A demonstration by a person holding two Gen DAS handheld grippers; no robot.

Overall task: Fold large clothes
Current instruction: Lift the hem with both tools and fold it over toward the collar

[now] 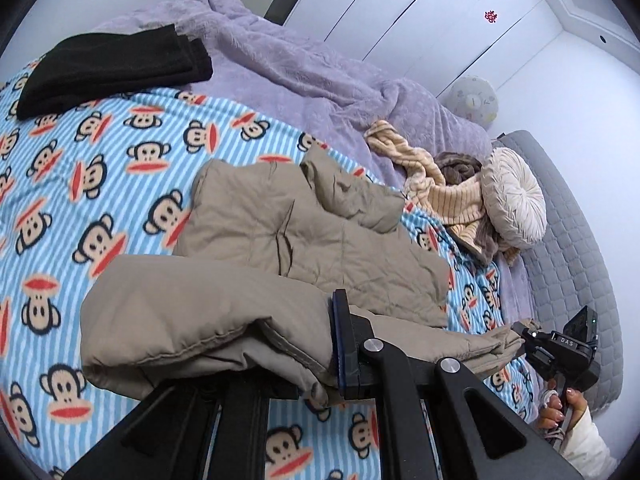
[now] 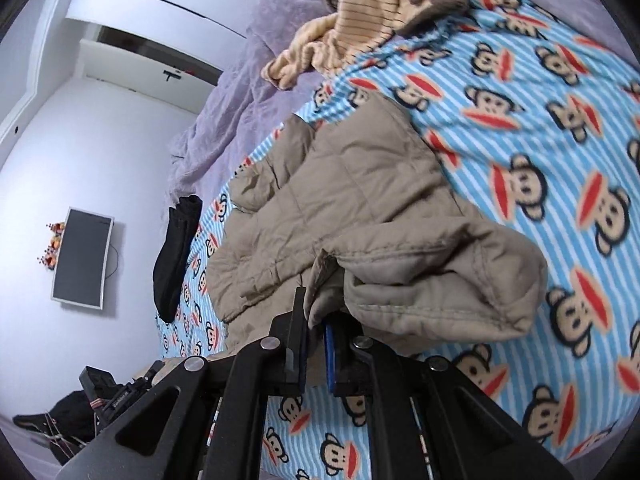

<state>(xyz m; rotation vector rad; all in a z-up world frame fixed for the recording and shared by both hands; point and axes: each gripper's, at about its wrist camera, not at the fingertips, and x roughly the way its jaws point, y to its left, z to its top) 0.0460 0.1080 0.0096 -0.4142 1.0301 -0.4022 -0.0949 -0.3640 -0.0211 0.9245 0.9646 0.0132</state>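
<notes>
Two tools share one garment here. Largest in view is the bed, spread with a blue-and-white striped fleece blanket printed with cartoon monkey faces (image 1: 100, 168), and a rumpled lilac plush blanket (image 1: 288, 60) lies along its far edge by the white wardrobe doors.

On the striped blanket, near the bed's middle, lies the task's thing: a beige quilted padded jacket (image 1: 304, 236). Its far part rests flat on the bed, while the near edge is lifted clear of the blanket at two points. That lifted edge runs crosswise between the two hands, and the body of the jacket stretches away from both tools toward the lilac blanket.

The left tool (image 1: 340, 344) is clamped narrow on a thick roll of the jacket's near edge. The right tool (image 2: 316, 340) is likewise pinched shut on a bunch of the same beige fabric, with a cuffed sleeve end bulging just beyond its fingers. Both hands look about equally near; the coming fold likely means carrying the held edge forward over the flat part.

Smaller things sit apart: a folded black garment (image 1: 112, 68) toward the bed's far corner, a cream striped knit (image 1: 444, 196) and a round pleated cream cushion (image 1: 516, 196) near the bed's side edge.
</notes>
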